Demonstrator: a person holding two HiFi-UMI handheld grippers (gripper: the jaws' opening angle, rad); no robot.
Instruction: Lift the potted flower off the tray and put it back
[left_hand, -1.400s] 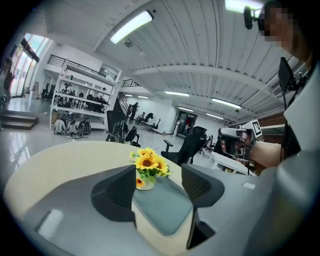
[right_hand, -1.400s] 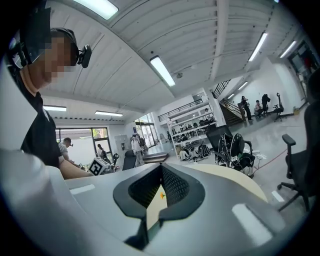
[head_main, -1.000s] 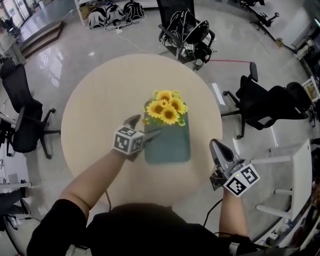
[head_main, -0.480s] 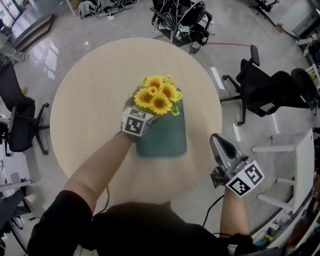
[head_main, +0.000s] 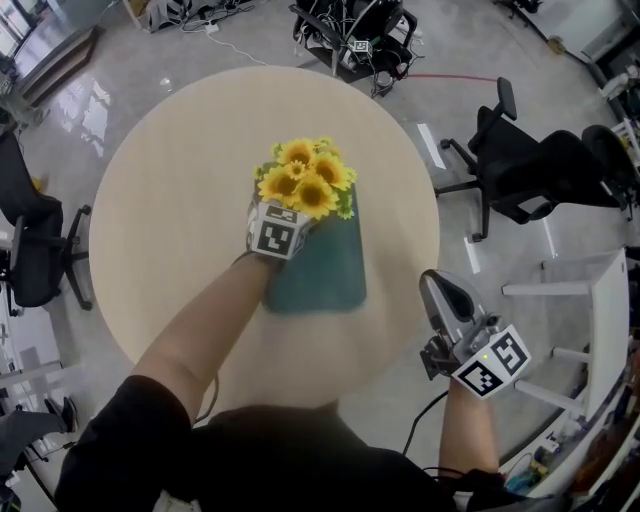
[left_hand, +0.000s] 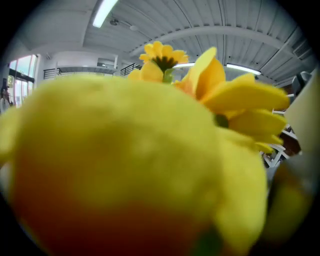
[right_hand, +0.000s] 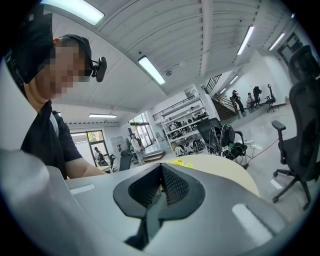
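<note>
Potted flower (head_main: 305, 185) stands on tray (head_main: 325, 275), unlifted; lift and return outstanding. Left gripper (head_main: 283, 212) among blooms (left_hand: 150, 165), jaws just spreading wide, nothing pinched; right gripper (head_main: 437, 290) pressed together, lower right.

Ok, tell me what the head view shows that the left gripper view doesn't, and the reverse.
Only the head view: the round table, the green tray on it, the right claw, shut, beside the table, and office chairs. Only the left gripper view: ceiling light strips above blurred petals that fill the frame. Both: the yellow flowers.
</note>
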